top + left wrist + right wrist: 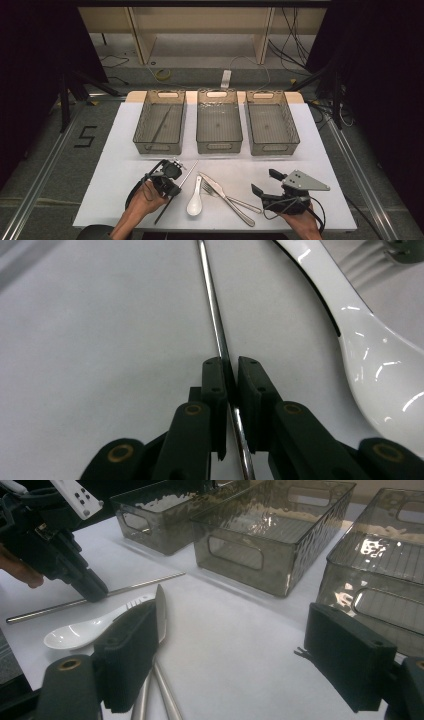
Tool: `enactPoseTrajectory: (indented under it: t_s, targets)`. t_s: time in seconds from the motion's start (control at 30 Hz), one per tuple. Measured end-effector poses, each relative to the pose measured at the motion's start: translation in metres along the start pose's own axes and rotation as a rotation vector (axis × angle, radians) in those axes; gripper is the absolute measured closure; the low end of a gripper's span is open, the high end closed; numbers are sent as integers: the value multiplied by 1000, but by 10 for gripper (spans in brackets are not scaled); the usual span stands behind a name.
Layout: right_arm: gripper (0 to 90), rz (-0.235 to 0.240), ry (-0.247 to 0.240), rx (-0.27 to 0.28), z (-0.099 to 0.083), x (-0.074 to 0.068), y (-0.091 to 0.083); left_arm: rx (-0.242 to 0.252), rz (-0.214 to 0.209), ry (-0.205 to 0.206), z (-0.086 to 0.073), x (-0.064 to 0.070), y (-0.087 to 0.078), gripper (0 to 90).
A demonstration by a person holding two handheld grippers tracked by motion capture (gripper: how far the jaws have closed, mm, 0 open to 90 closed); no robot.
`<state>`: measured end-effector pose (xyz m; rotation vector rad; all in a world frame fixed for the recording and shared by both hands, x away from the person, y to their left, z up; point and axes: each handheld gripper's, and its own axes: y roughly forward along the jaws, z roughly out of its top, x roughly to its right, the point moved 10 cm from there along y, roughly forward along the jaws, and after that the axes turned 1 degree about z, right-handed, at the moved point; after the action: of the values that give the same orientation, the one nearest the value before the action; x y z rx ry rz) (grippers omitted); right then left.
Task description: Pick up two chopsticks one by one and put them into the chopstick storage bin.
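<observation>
We note the left gripper (172, 184) closed on the thin, straight, polished metal rod (216, 315), jaws pinching it mid-length. The rod lies flat near the bench's (120, 165) front edge, long axis running diagonally from front-left toward back-right, just beside the white ceramic spoon (194, 202). The right gripper (235, 655) hangs wide open, holding nothing.

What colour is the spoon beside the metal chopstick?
White, glossy; the spoon shows best in the left gripper view.
</observation>
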<state>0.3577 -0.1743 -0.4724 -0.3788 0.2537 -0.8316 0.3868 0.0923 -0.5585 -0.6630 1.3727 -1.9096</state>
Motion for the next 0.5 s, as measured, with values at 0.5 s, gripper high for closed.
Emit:
enactPoseTrajectory:
  t_s: [0.5]
  targets:
    - [231,3,-1,2,0,0,0,4,11,34,2,-2,0,854]
